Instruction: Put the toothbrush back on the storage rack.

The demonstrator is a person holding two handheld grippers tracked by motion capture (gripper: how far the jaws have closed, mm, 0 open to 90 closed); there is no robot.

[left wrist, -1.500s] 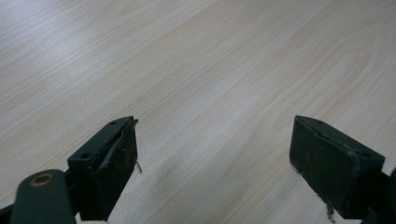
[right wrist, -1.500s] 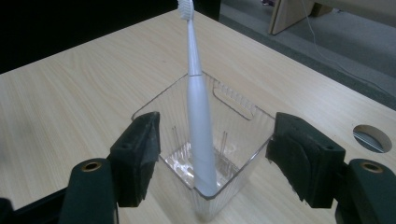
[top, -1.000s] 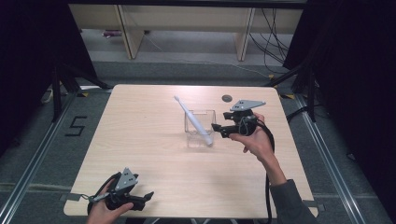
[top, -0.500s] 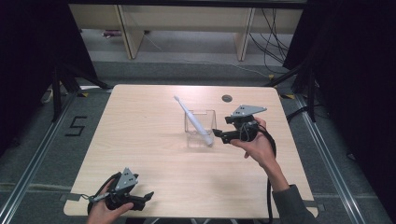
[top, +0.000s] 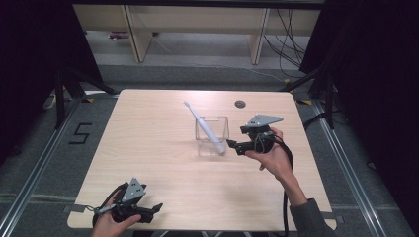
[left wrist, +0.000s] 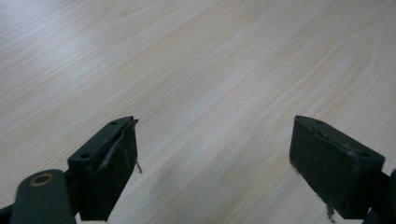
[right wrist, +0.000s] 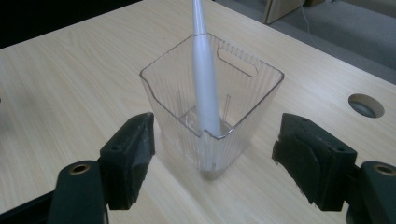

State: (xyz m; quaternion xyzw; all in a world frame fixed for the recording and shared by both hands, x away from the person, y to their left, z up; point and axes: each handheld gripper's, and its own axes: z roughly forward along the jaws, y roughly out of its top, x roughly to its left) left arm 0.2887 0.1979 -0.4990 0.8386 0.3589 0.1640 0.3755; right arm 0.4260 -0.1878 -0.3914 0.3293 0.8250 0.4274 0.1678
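Looking down and forward from high above the near edge of the table [top: 163, 148]. Riding low and close between black jaws, both gripper views sharing its pale wood [left wrist: 210, 70] with the high view.

A white plastic toothbrush [top: 203, 125] stands tilted in a clear ribbed plastic cup [top: 212, 135] on the light wooden table [top: 163, 168], with the right gripper [top: 236, 146] just beside the cup and the left gripper [top: 157, 209] well apart near the table's near edge.

Clear ribbed cup [right wrist: 212, 121], white toothbrush [right wrist: 205, 88]
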